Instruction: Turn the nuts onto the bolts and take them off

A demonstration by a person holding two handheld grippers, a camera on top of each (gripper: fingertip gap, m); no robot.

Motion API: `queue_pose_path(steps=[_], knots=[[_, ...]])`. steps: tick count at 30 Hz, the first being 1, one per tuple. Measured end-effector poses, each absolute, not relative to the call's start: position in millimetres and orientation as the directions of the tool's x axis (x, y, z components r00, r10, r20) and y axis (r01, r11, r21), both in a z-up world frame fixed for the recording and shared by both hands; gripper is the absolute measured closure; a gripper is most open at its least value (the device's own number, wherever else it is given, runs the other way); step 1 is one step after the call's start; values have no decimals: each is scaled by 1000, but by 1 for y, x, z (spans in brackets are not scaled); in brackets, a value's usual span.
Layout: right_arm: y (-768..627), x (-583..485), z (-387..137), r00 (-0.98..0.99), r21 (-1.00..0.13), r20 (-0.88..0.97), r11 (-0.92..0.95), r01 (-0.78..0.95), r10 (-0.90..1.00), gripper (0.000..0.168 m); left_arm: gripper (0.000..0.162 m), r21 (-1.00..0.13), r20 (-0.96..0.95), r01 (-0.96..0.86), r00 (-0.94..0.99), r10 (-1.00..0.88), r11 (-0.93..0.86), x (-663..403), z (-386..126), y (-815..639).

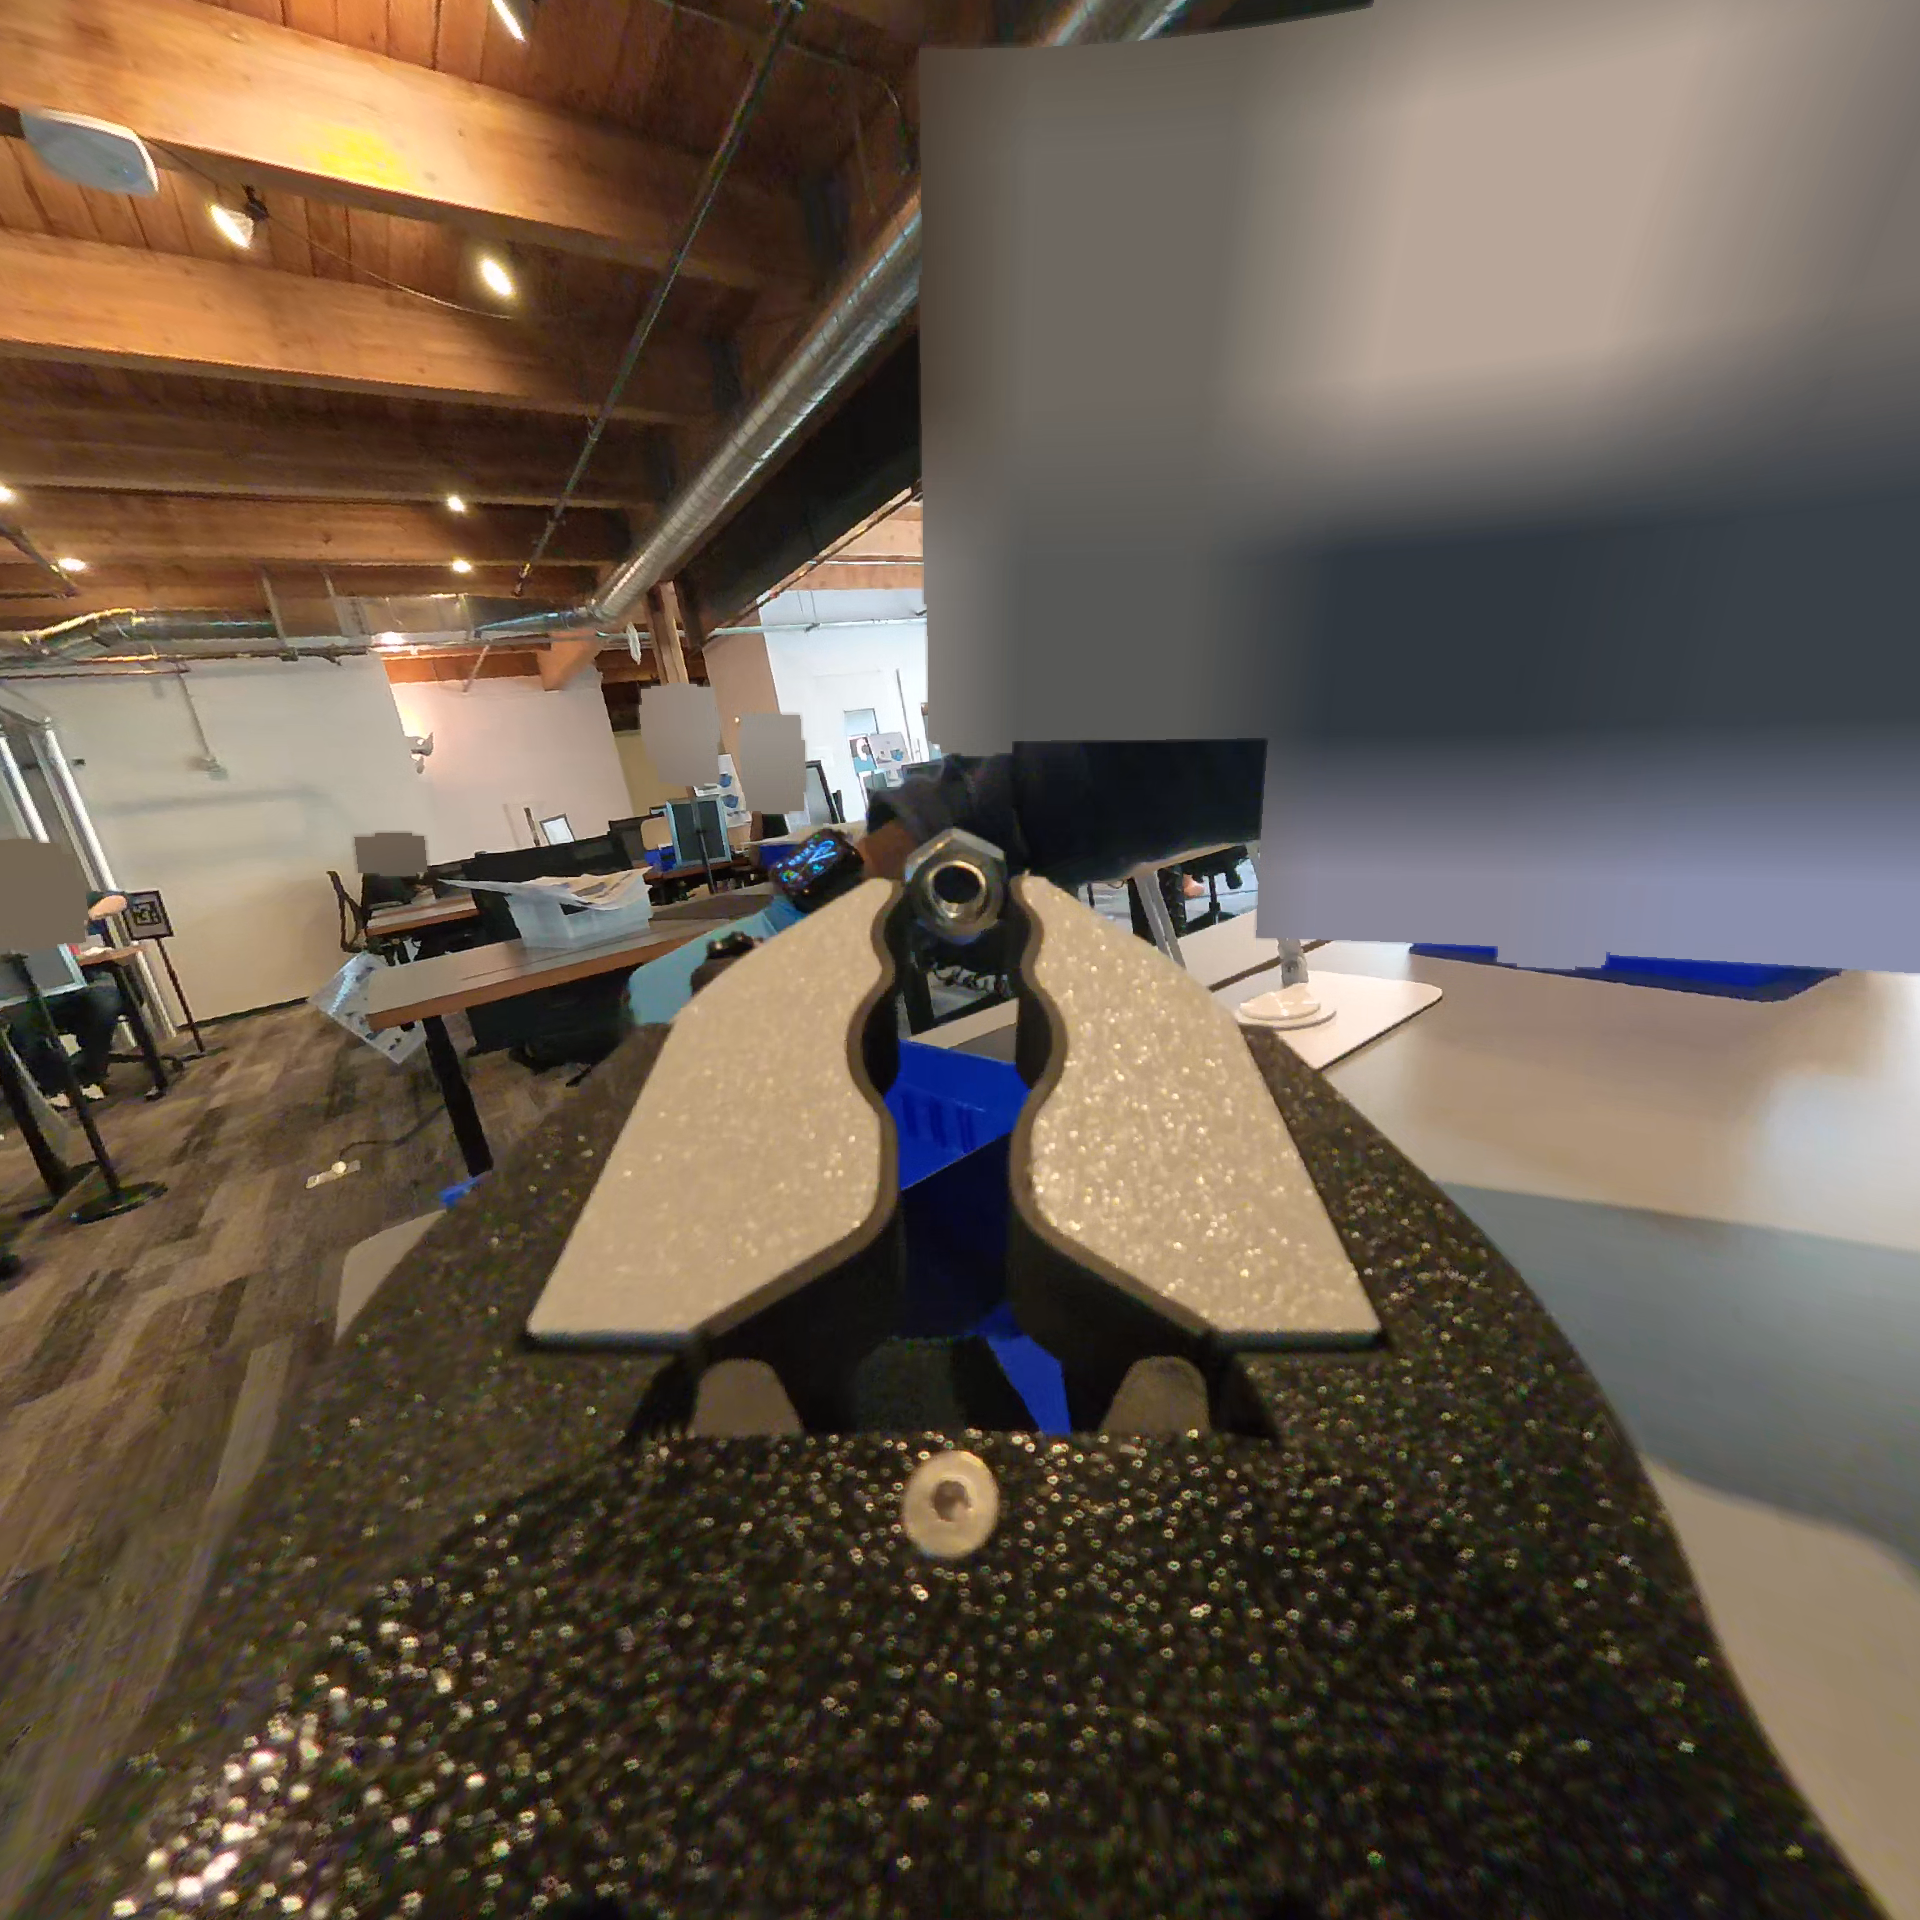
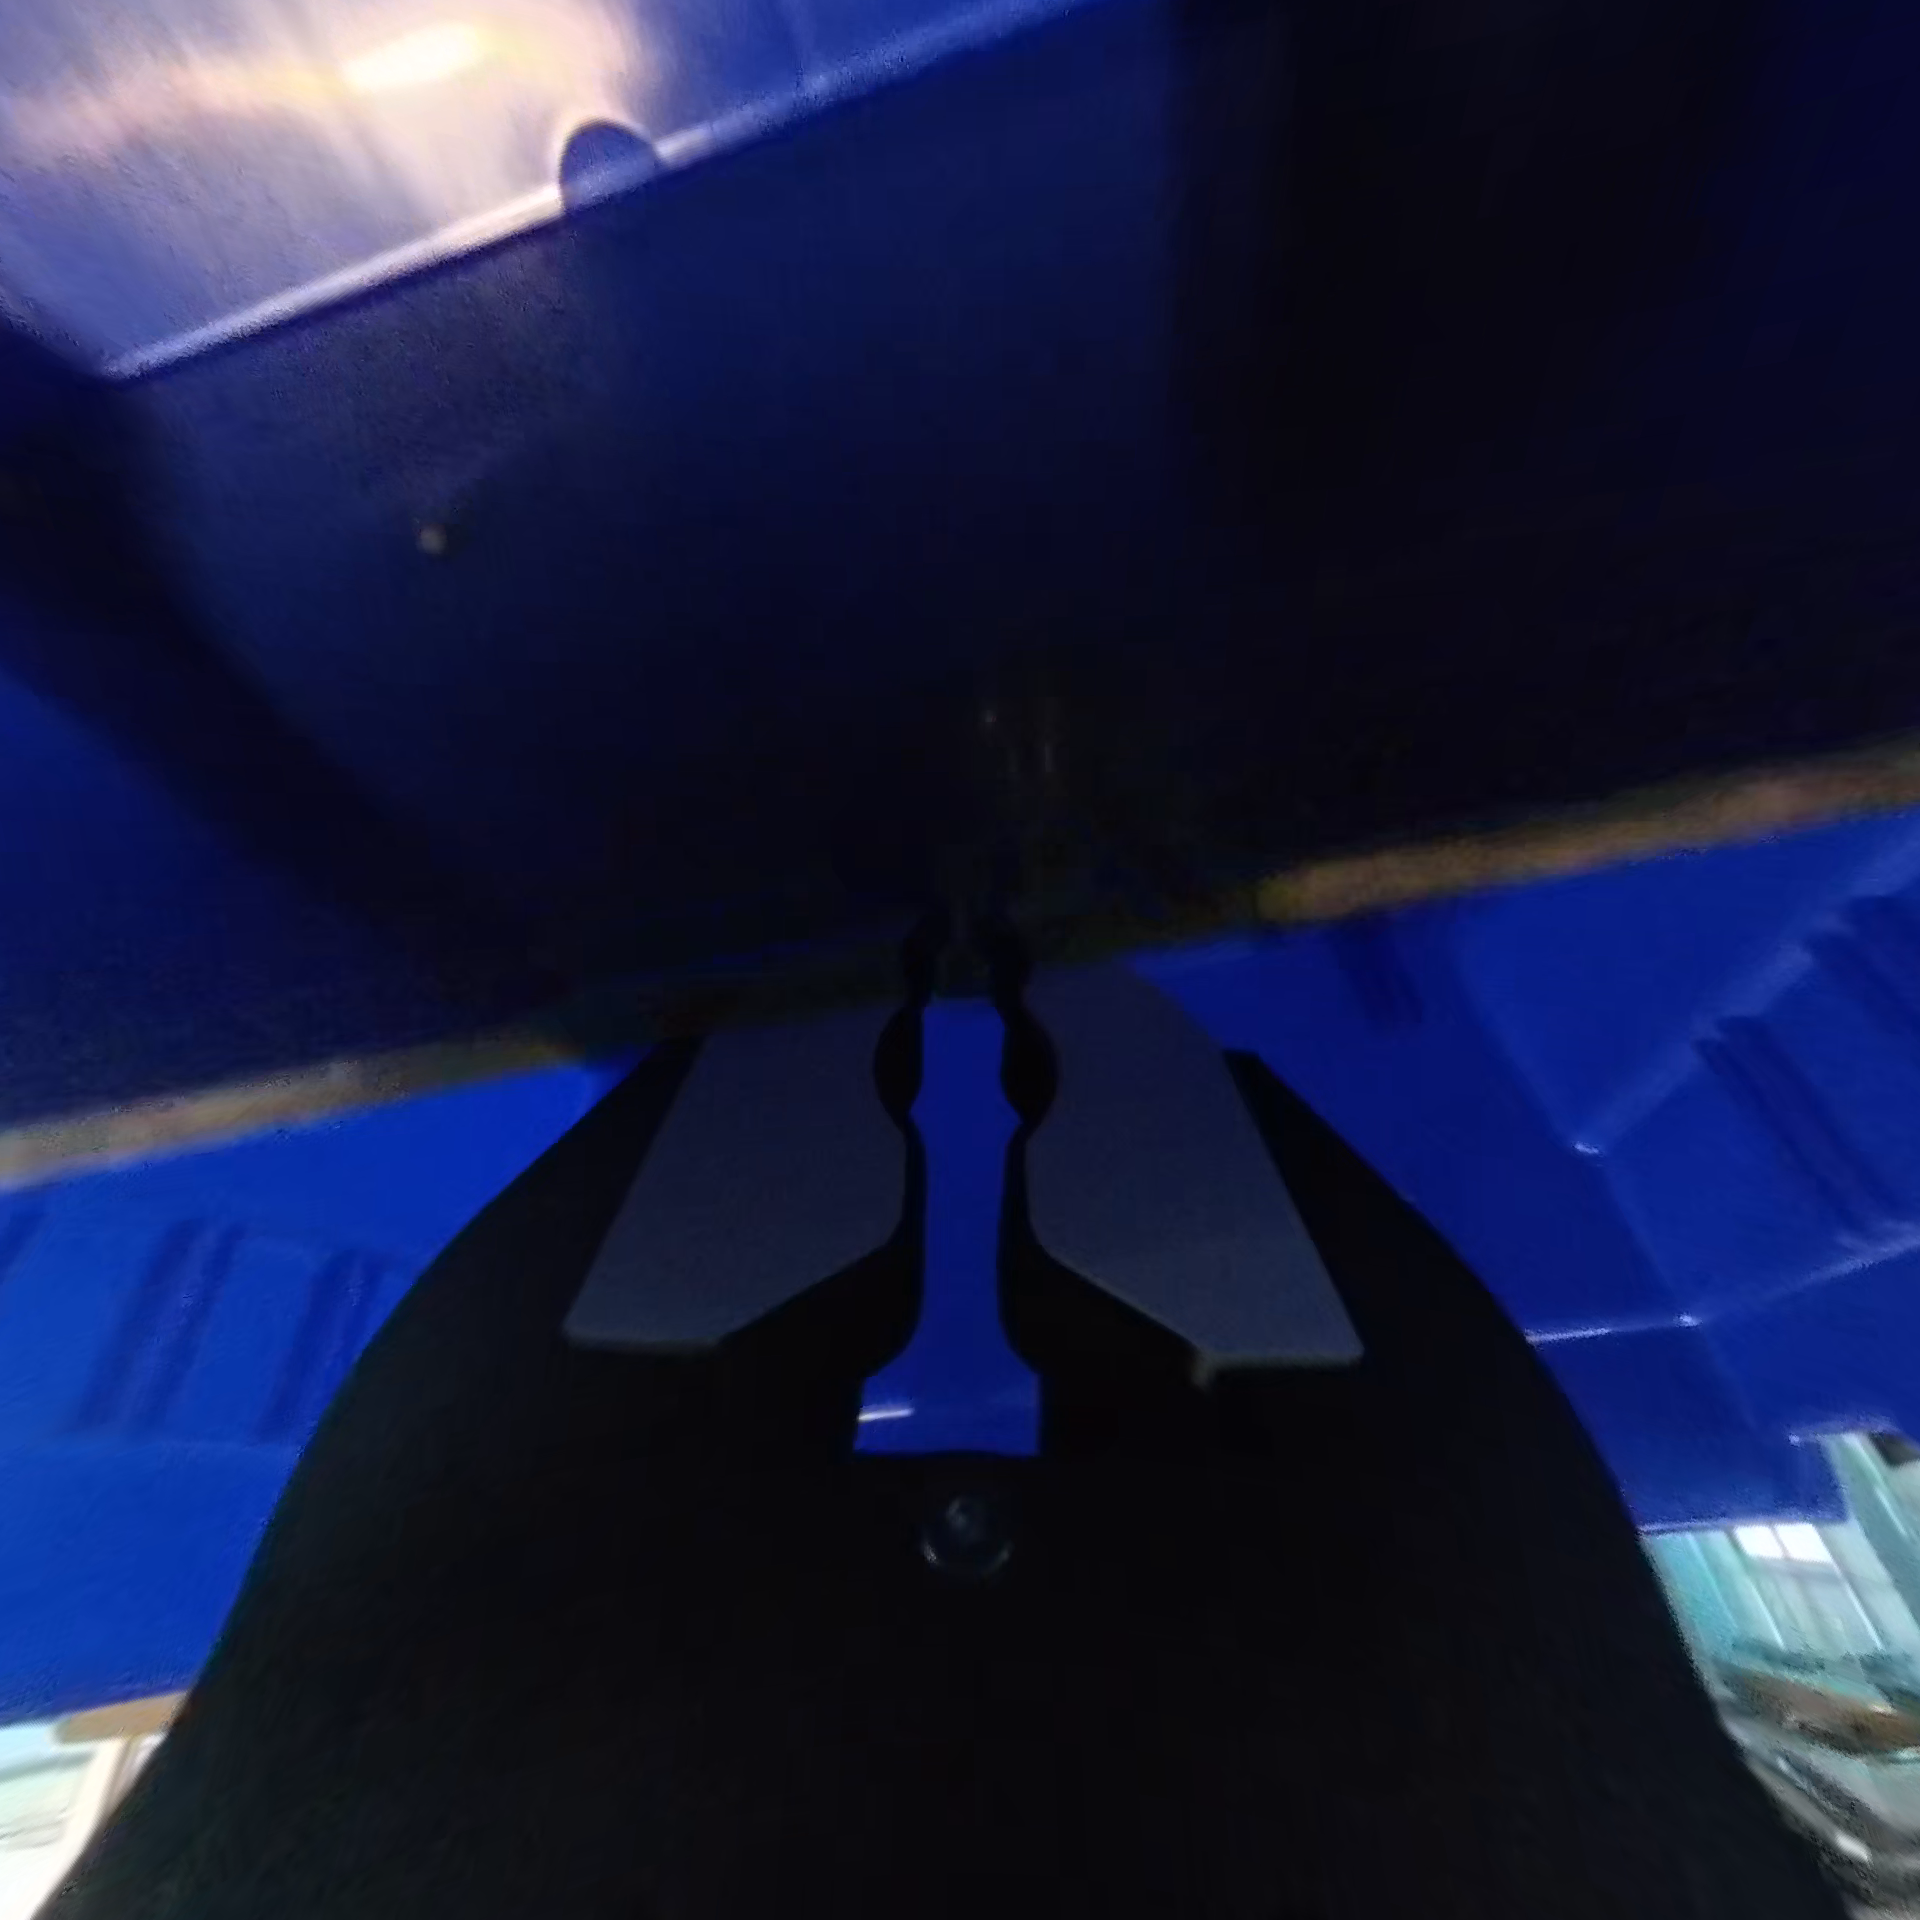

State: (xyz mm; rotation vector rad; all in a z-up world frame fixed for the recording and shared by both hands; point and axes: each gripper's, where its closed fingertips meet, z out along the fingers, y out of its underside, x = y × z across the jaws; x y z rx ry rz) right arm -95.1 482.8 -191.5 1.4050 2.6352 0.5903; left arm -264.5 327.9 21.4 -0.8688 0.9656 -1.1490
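My left gripper (image 1: 954,896) is shut on a silver hex nut (image 1: 954,883). It holds the nut at its fingertips, raised in the air, with the nut's hole facing the camera. My right gripper (image 2: 961,961) is down inside a blue bin (image 2: 1455,1091), in deep shadow and blurred. Its fingers (image 2: 1174,1174) stand close together with a narrow gap. They seem to pinch a dim, thin metal piece, apparently a bolt (image 2: 1013,748), that points away from the tips. The bin's dark wall is just ahead of it.
Part of a blue bin (image 1: 940,1122) shows below the left gripper's fingers. A pale table (image 1: 1610,1081) with a monitor stand base (image 1: 1288,1003) lies to the right. A sleeve and a wrist with a watch (image 1: 816,862) are just behind the nut. Desks and people are far off on the left. Left tips to right tips: about 30 centimetres.
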Motion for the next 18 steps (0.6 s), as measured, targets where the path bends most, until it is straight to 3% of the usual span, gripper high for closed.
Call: queue_pose_path(steps=[1, 3, 8, 13, 18], knots=[[485, -95, -189, -572, 406, 119, 486, 774, 812, 158, 145, -921, -163, 335, 132, -978, 199, -265, 22, 328], [489, -92, -178, -573, 451, 171, 454, 769, 802, 159, 146, -916, -164, 348, 136, -977, 202, -268, 23, 329], [463, -89, -100, -384, 341, 412, 251, 906, 827, 159, 146, -907, -173, 362, 150, -974, 217, -271, 23, 330], [343, -68, -19, 34, -40, 594, -13, 999, 804, 159, 146, -905, -181, 370, 113, -977, 211, -269, 23, 318], [166, -51, -30, 417, -447, 490, -190, 874, 765, 159, 145, -942, -229, 234, 72, -971, 239, -259, 34, 267]])
